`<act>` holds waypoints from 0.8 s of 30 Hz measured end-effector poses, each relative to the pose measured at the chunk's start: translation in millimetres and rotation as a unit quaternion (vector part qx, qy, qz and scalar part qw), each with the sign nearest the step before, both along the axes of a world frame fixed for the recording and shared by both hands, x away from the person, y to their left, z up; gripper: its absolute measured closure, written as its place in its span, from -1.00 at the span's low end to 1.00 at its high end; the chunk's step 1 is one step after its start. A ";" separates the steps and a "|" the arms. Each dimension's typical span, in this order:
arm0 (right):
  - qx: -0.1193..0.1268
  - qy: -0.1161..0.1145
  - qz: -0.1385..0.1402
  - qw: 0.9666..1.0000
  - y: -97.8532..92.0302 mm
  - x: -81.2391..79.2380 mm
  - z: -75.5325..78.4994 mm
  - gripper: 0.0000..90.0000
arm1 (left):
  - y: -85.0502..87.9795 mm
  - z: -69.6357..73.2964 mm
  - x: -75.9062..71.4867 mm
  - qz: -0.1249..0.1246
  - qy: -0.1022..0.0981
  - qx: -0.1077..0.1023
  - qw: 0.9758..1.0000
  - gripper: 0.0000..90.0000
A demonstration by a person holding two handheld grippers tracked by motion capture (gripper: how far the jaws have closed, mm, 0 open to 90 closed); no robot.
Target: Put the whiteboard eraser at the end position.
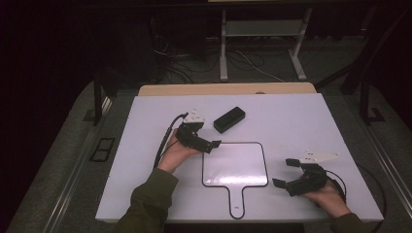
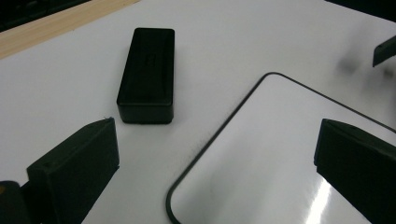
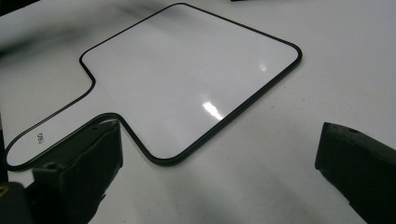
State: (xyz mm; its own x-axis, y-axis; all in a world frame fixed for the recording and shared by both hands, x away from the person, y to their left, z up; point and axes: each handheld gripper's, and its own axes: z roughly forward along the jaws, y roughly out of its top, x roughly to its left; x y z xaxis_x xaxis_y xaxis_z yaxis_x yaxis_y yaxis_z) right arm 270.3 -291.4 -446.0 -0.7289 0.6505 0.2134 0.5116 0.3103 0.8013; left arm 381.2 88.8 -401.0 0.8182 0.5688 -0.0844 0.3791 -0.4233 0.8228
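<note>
A paddle-shaped whiteboard (image 1: 234,165) with a black rim lies flat on the white table top (image 1: 301,121), its handle (image 1: 236,201) toward the front edge. A black block eraser (image 1: 229,119) rests just beyond the board's far left corner. My left gripper (image 1: 206,136) hovers open over that corner. In its own view the left gripper (image 2: 215,137) has the eraser (image 2: 147,74) ahead of its left jaw and the board (image 2: 280,154) under its right jaw. My right gripper (image 1: 284,172) stands open just right of the board. The right gripper (image 3: 219,144) faces the board (image 3: 187,79), nothing between its fingers.
A wooden strip (image 1: 226,89) runs along the table's far edge. Beyond it stand a metal frame (image 1: 223,48) and loose cables on the floor. A dark post (image 1: 97,97) rises at the table's left. A jaw of the other gripper (image 2: 385,49) shows at top right.
</note>
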 end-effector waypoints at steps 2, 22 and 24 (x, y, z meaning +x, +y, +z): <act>0.000 0.000 -0.001 1.000 -0.4 0.1 0.2 -1.00 | 3.8 -0.5 -5.2 0.000 -0.002 0.000 1.000 -1.00; 0.002 -0.001 -0.007 1.000 -3.4 0.5 0.4 -1.00 | 33.1 -12.3 -51.8 0.001 -0.013 -0.007 1.000 -1.00; 0.002 -0.001 -0.007 1.000 -3.2 0.4 0.4 -1.00 | 36.3 -13.7 -55.8 0.002 -0.015 -0.007 1.000 -1.00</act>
State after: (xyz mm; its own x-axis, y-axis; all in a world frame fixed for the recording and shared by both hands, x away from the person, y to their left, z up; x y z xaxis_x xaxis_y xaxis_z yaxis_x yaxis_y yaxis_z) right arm 270.7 -294.5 -445.7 -0.7206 0.6595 0.2141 0.5136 0.3003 0.8038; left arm 325.4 125.1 -414.7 0.8182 0.5708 -0.0688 0.3564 -0.4097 0.8397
